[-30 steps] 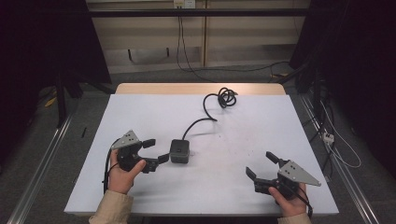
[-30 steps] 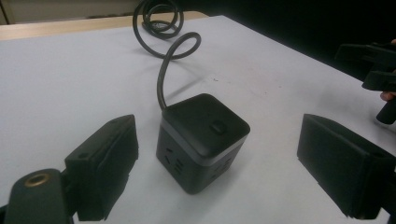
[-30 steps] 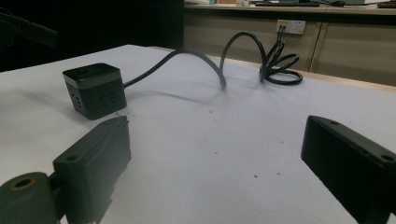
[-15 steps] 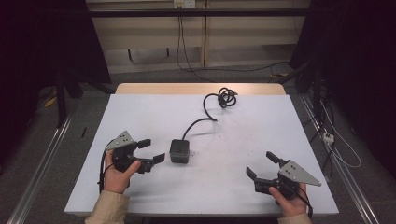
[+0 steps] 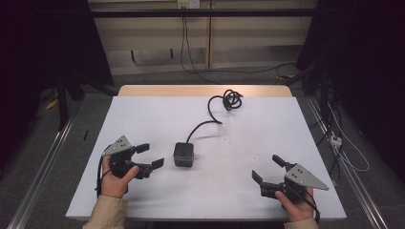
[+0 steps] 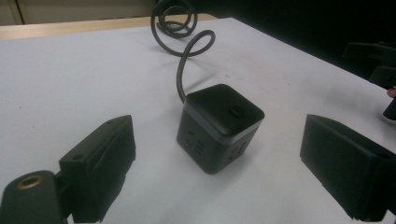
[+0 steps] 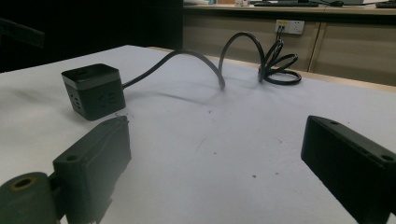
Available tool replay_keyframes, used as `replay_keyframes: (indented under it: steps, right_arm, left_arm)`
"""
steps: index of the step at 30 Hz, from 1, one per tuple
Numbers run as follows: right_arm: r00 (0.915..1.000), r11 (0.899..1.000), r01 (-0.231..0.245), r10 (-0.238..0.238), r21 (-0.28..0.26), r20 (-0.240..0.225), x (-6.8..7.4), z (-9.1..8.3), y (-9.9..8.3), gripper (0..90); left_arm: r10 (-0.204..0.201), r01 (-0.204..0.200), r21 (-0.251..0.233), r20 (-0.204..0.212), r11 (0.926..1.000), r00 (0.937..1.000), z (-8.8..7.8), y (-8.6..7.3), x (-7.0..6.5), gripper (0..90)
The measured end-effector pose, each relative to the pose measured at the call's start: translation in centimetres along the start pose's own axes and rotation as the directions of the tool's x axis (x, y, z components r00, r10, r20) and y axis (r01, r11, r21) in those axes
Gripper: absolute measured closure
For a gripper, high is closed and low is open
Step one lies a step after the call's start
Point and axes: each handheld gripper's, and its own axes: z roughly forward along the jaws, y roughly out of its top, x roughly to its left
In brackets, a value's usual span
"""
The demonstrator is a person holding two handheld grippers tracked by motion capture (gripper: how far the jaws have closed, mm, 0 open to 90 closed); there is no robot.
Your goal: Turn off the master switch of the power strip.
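Cube (image 5: 184, 154), a black socket block, stands near the middle of the white table (image 5: 143, 114), just beyond the tips of the left gripper (image 5: 147, 156). That gripper sits low over the table at the left, held in a hand (image 5: 116, 175), with its jaws spread wide and nothing between them; in the left gripper view the cube (image 6: 218, 127) stands ahead of the gap, close to the jaws but touching neither. It rests flat, with a small button on top and socket slots on its side faces. A black cord (image 5: 206, 125) leaves the cube's far side, arcs up off the table and ends in a loose coil (image 5: 231, 99) near the far edge. The right gripper (image 5: 268, 170) is well apart, at the near right corner, jaws likewise wide and empty, pointing toward the cube (image 7: 93, 91).
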Motion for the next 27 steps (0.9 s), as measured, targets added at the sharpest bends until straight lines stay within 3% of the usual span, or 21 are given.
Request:
replay_keyframes:
  steps: [27]
  right_arm:
    - [1.0, 1.0, -0.005, 0.005, -0.001, 0.002, -0.1, 0.0, 0.0, 7.7]
  left_arm:
    - [-0.011, 0.011, -0.003, -0.022, 0.9999, 0.9997, -1.4, -1.3, 1.0, 9.3]
